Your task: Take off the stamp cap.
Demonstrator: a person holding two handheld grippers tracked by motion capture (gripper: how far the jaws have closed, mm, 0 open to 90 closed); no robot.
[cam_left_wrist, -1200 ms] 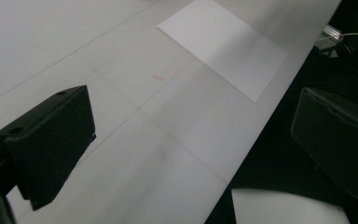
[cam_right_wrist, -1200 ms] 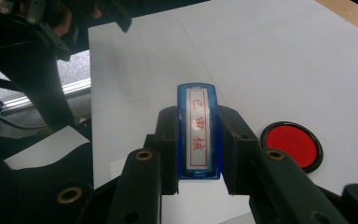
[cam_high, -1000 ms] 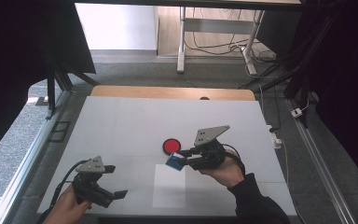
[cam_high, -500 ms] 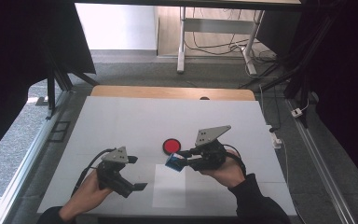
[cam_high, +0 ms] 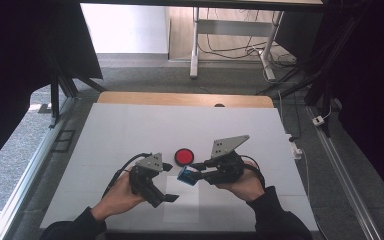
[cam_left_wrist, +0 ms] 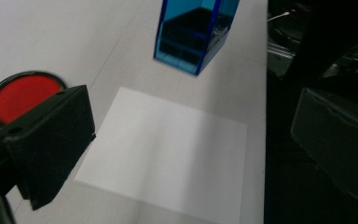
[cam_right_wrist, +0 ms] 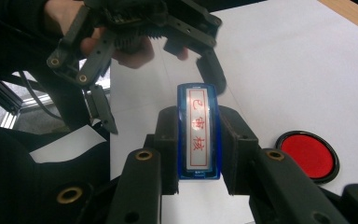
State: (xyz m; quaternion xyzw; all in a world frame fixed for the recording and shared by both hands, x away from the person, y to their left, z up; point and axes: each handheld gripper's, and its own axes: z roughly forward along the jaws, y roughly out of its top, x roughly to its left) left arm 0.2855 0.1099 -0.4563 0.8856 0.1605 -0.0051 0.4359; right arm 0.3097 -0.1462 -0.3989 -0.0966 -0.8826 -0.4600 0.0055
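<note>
A blue clear-plastic block (cam_right_wrist: 199, 112) with a white label of red characters is clamped between the jaws of my right gripper (cam_right_wrist: 198, 144). In the high view that gripper (cam_high: 191, 174) holds the block (cam_high: 185, 175) just above the table, near the table's front middle. My left gripper (cam_high: 172, 182) is close to the left of the block, its jaws wide open and holding nothing. In the left gripper view the block (cam_left_wrist: 196, 32) hangs ahead beyond the open fingers (cam_left_wrist: 46, 144). A red disc with a black rim (cam_high: 183, 156) lies flat just behind both grippers.
A white sheet of paper (cam_high: 182, 205) lies on the white table (cam_high: 130, 130) under the grippers, near the front edge. A wooden strip (cam_high: 180, 99) runs along the table's far edge. Dark frame rails stand at both sides.
My left gripper has moved from the front left toward the middle, close to the blue block. My right gripper and the block have stayed in place.
</note>
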